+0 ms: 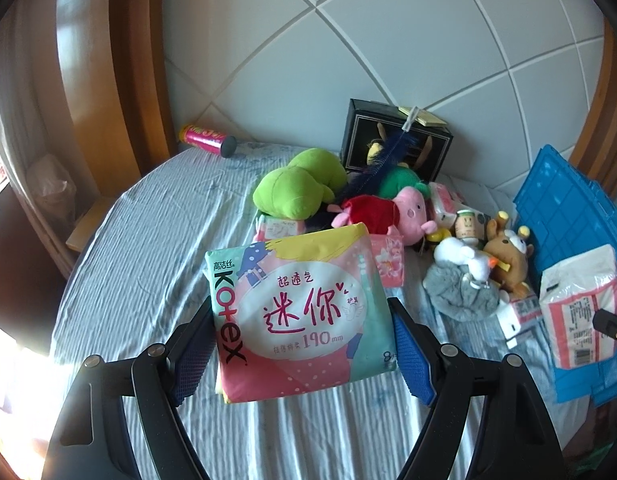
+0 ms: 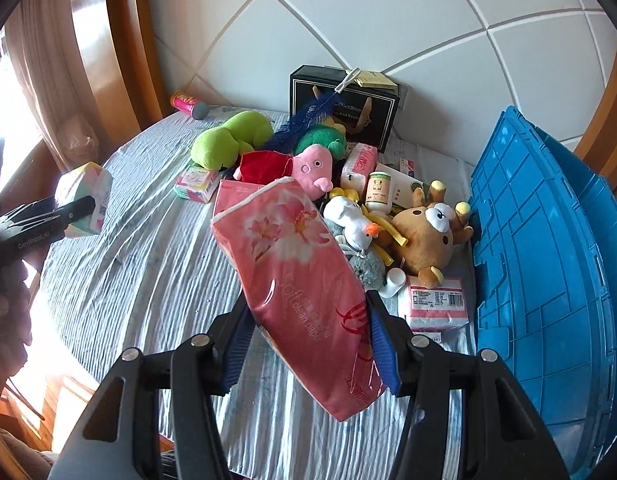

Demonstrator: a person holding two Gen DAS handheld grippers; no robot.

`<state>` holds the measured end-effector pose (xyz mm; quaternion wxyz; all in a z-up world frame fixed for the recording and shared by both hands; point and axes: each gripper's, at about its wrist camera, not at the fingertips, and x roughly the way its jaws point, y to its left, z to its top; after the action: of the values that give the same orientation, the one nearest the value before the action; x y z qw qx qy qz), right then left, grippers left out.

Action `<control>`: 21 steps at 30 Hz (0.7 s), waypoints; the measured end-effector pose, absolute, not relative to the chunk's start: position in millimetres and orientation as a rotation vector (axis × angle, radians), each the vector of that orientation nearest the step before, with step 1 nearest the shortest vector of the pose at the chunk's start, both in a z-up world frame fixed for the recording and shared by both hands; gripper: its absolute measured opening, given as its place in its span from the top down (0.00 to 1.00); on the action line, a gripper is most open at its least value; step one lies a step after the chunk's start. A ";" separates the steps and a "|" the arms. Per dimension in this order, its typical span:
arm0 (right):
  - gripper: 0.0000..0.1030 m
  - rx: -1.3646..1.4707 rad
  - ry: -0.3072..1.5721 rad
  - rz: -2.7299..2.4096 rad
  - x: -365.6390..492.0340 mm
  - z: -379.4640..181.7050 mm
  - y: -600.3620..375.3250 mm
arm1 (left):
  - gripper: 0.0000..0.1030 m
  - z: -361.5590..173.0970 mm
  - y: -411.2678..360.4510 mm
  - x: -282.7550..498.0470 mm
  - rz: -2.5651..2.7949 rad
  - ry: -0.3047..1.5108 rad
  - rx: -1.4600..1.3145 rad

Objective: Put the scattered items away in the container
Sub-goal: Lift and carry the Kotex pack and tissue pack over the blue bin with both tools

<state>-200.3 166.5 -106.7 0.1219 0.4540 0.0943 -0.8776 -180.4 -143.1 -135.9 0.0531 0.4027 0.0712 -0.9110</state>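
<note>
Kotex pack (image 1: 298, 312) clamped in left tongs (image 1: 304, 348), "soft clean paper" pack (image 2: 304, 292) in right tongs (image 2: 308, 344)

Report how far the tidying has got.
Done: little; one white pack seems to lie in the blue crate. In hand: the left gripper holds a Kotex pack, the right gripper a pink tissue pack, both lifted off the bed. Left: the plush toys, bottle, small packs and the pink tube.
</note>
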 end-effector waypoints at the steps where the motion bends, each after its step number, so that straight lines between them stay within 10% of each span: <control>1: 0.49 1.316 0.272 -2.561 -199.7 -105.4 166.2 | 0.22 -133.4 -142.8 -178.9 -2.766 0.215 1.219; 21: 0.49 1.126 0.151 -2.565 -197.0 -73.4 207.7 | 0.22 -67.4 -112.0 -147.4 -2.758 0.110 1.030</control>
<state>-197.0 207.7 -73.4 0.1674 0.3958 0.0530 -0.9014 -147.4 -112.0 -67.4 0.0977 0.3481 0.0371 -0.9316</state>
